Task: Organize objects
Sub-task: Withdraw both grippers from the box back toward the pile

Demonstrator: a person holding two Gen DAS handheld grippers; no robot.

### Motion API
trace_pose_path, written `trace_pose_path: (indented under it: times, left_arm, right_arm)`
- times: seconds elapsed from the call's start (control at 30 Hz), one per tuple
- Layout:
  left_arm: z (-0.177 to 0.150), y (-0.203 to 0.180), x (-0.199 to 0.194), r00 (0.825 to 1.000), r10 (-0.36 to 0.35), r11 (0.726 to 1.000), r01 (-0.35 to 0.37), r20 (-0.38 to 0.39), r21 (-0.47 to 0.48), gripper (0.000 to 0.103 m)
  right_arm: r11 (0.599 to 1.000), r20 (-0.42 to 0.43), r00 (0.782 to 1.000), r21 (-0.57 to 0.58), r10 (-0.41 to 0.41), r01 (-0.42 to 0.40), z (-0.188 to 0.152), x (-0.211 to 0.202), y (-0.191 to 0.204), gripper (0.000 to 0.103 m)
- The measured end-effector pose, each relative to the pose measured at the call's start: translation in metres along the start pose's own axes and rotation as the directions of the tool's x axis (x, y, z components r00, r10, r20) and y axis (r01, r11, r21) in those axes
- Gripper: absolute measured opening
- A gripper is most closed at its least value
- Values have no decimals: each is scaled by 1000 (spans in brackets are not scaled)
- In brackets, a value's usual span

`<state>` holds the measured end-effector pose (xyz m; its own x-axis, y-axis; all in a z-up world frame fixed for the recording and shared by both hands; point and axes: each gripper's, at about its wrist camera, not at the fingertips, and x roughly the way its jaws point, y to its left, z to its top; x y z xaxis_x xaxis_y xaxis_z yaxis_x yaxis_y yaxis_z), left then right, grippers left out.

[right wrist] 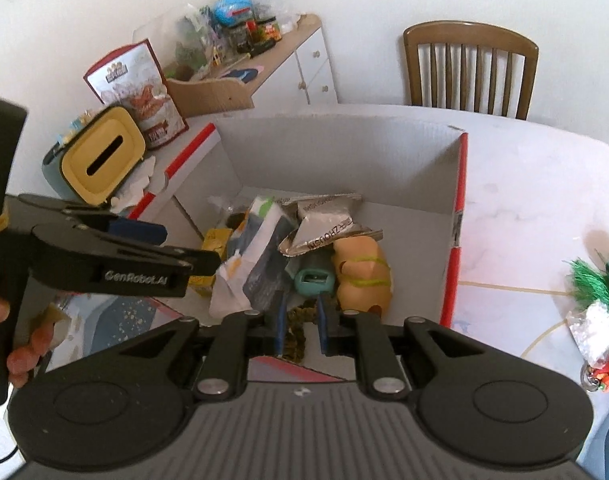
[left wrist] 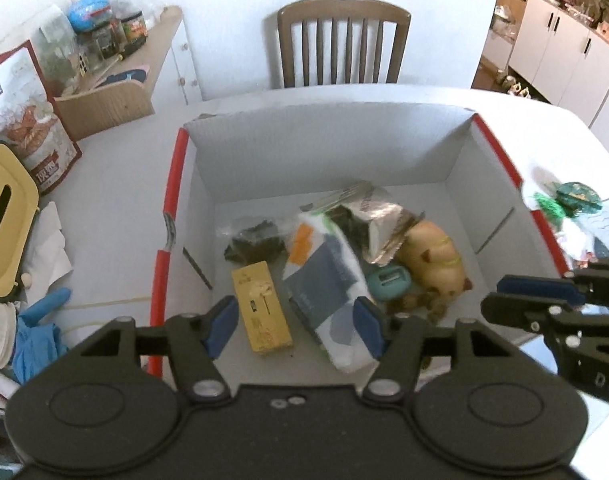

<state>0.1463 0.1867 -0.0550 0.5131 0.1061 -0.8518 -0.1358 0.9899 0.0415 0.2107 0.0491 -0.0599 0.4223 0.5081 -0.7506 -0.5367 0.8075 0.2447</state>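
Left wrist view: left gripper [left wrist: 296, 328] released, jaws apart and empty, above the box's [left wrist: 324, 148] near side. Inside lie a gold pack [left wrist: 260, 312], dark bag [left wrist: 256, 240], pouch [left wrist: 324, 292], foil packet [left wrist: 380, 224], teal case [left wrist: 388, 280] and pig toy [left wrist: 436, 260].

Right wrist view: right gripper [right wrist: 300, 326] nearly clenched, narrow gap, with a dark braided item [right wrist: 296, 334] seen in the gap; grip cannot be told. Box [right wrist: 344, 152] stands mid-worktop [right wrist: 524, 184]; tissue holder [right wrist: 100, 156] at its left edge.

Box on the table, chair behind it

In the box [left wrist: 324, 152], a carton [left wrist: 262, 314] lies left of a packet [left wrist: 328, 288]; a toy animal [left wrist: 436, 264] lies right; a tissue holder [left wrist: 4, 220] stands outside, left.
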Motion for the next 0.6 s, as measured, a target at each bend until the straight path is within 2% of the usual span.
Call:
trace_pose_path:
  times: [0.1, 0.17, 0.33, 0.5, 0.6]
  left_arm:
    - [-4, -3, -12, 1000, -8, 1000, 8, 24, -10, 64]
    - [-7, -5, -19, 999, -15, 1000, 16, 39, -16, 65]
    - [-17, -17, -43, 995, -23, 1000, 23, 99, 2, 74]
    - [-24, -28, -63, 990, -37, 999, 39, 139, -9, 78]
    - [-27, -38, -75, 985, -32, 999, 34, 171, -7, 82]
  right_arm:
    - [1000, 17, 1000, 6, 16, -16, -2, -9, -1, 17]
    - [1000, 32, 999, 5, 25, -25, -4, -17, -1, 26]
    - [999, 70, 996, 0, 50, -51, -7, -38, -1, 42]
    - [998, 99, 993, -12, 67, -67, -14, -60, -3, 46]
    - [997, 121, 990, -15, 75, -74, -17, -75, -6, 55]
